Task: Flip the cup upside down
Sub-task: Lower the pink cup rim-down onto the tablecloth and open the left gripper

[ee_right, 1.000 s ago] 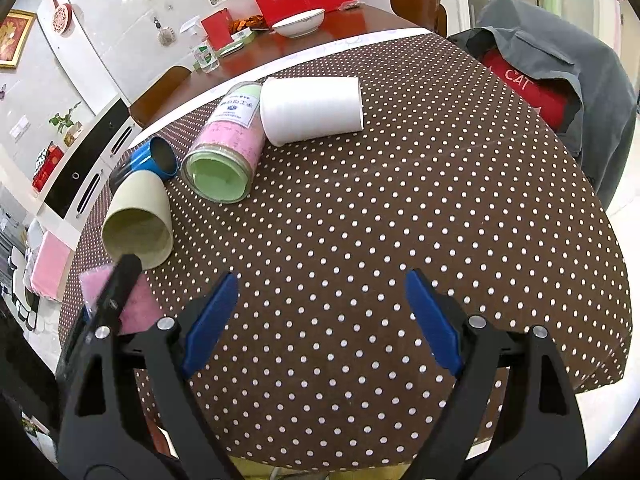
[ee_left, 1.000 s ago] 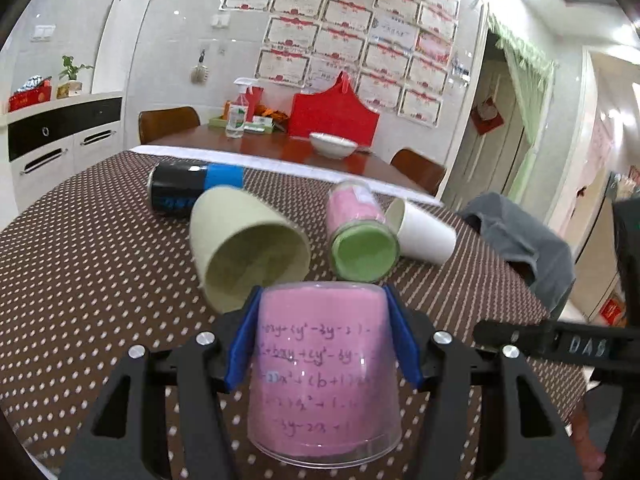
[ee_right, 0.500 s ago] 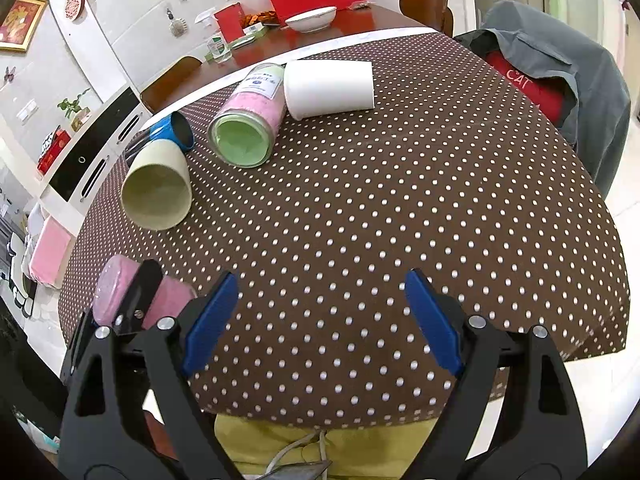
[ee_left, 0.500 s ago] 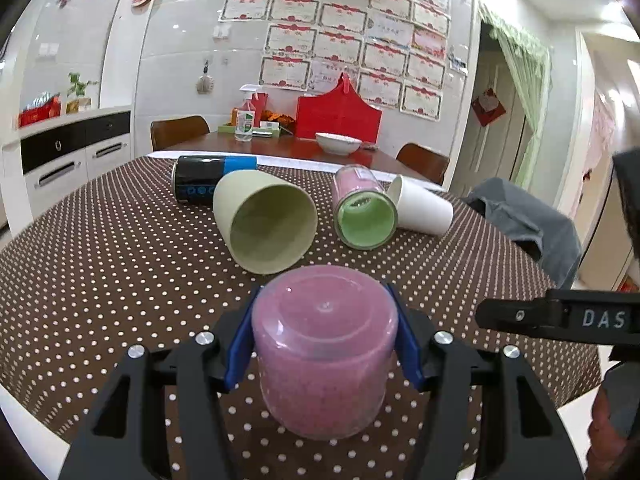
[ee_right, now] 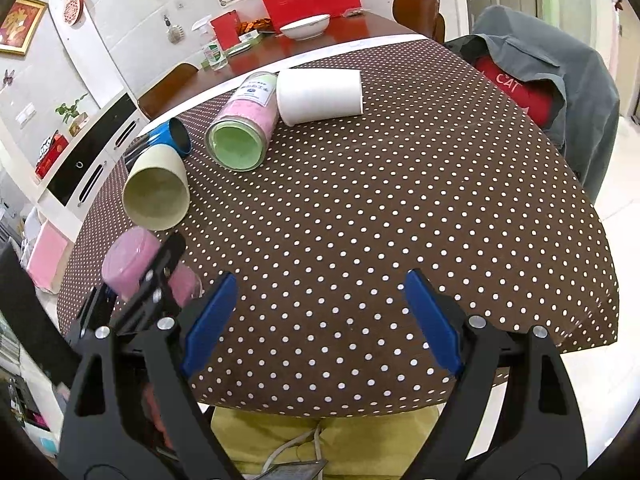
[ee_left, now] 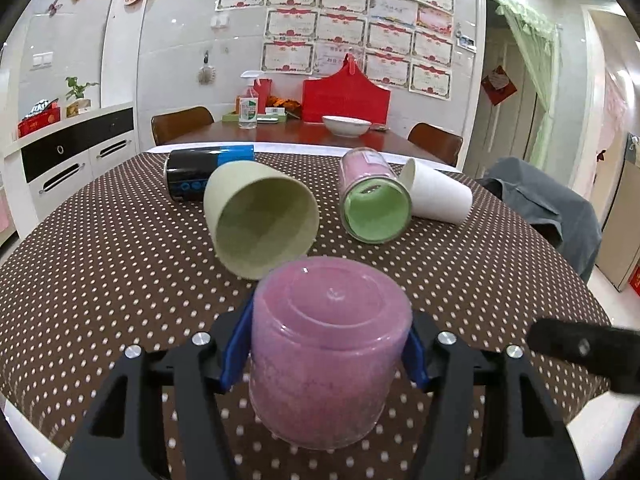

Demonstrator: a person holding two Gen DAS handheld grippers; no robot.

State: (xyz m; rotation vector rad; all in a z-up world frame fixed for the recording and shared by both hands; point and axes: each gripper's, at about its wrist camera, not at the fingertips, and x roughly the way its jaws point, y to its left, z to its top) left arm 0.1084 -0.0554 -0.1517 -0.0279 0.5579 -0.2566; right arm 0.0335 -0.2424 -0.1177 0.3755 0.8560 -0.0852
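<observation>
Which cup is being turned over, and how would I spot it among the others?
Look at the near edge of the brown polka-dot table. The pink cup sits there, clamped in the left gripper, just in front of the beige cup. Unlike the others lying on their sides, it stands base up.

Only "CAT" legible to us, on the red cushion point(ee_right: 516, 88) far right of our right gripper point(ee_right: 320, 320).

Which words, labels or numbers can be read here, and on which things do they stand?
"CAT": on the red cloth under the grey jacket.
Jar label: too small to read.
Wall certificates: too small to read.
Spray bottle label: blurred.
</observation>
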